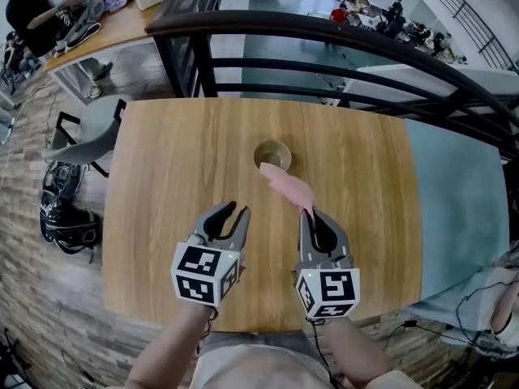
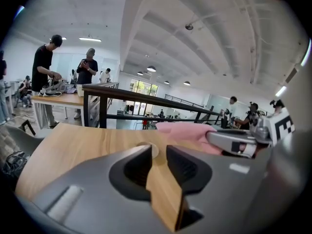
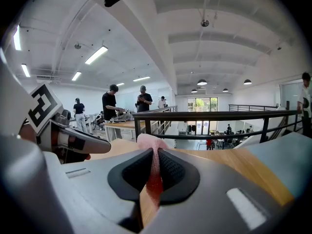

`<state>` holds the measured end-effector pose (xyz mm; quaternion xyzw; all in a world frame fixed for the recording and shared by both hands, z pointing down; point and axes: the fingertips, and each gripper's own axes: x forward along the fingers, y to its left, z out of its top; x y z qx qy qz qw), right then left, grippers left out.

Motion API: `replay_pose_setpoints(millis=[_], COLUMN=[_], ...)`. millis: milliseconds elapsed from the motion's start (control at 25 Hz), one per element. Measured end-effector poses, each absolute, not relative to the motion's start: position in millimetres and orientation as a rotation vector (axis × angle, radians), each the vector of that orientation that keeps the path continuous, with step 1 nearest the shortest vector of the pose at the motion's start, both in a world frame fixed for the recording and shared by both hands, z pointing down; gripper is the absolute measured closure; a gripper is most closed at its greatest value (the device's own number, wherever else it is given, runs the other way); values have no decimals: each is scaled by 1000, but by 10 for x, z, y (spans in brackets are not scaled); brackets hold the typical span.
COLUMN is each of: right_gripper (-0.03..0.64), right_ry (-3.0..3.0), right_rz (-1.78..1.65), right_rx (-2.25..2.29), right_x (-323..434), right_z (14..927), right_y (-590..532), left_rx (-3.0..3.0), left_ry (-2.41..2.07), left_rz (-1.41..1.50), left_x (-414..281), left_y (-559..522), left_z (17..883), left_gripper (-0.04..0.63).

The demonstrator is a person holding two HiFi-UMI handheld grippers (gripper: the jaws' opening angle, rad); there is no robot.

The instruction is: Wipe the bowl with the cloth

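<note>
Bowl (image 1: 272, 154), small and round, stands upright near the middle of the wooden worktop (image 1: 162, 217), a little toward its far edge.

At far left a grey chair (image 1: 85, 132) stands on the floor (image 1: 49, 298) beside the worktop, with a dark bag (image 1: 69, 217) lying on the floor nearer the camera.

Over the near part of the worktop the left tool (image 1: 237, 210) is released. In the left gripper view its jaws stand apart with only bare wood and the distant bowl (image 2: 152, 150) showing in the gap, and nothing is pressed between the pads.

To its right a pink cloth (image 1: 288, 186) stretches from the right tool toward the bowl. Its far end reaches the bowl's near rim in the head view, but I cannot tell whether it touches. The same cloth (image 2: 187, 130) shows as a pink mound past the left tool's right jaw.

The right tool (image 1: 310, 214) is clenched on the near end of the cloth. In the right gripper view the jaws are closed on a thin pink fold (image 3: 151, 145) that runs up between the pads and bulges out past the tips.

Both tools point away from the person, side by side but apart.

Behind the worktop runs a dark railing (image 1: 324, 35). At right a pale blue surface (image 1: 454, 217) adjoins the wood.
</note>
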<state>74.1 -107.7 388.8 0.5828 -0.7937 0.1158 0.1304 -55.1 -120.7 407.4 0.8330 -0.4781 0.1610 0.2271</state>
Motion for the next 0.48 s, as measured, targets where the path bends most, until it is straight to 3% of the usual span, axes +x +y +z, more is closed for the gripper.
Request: replay_pose_setpoints(millis=[480], right_gripper=[595], right_ry=[-2244], right_rz=[361], right_rx=[1688], right_x=[909], right_z=[4558], right_y=[-1738], left_rx=[2141], left_ry=[-1294], left_rz=[412], left_x=[-393], left_y=[-2367], left_z=[4819], left_gripper=[469])
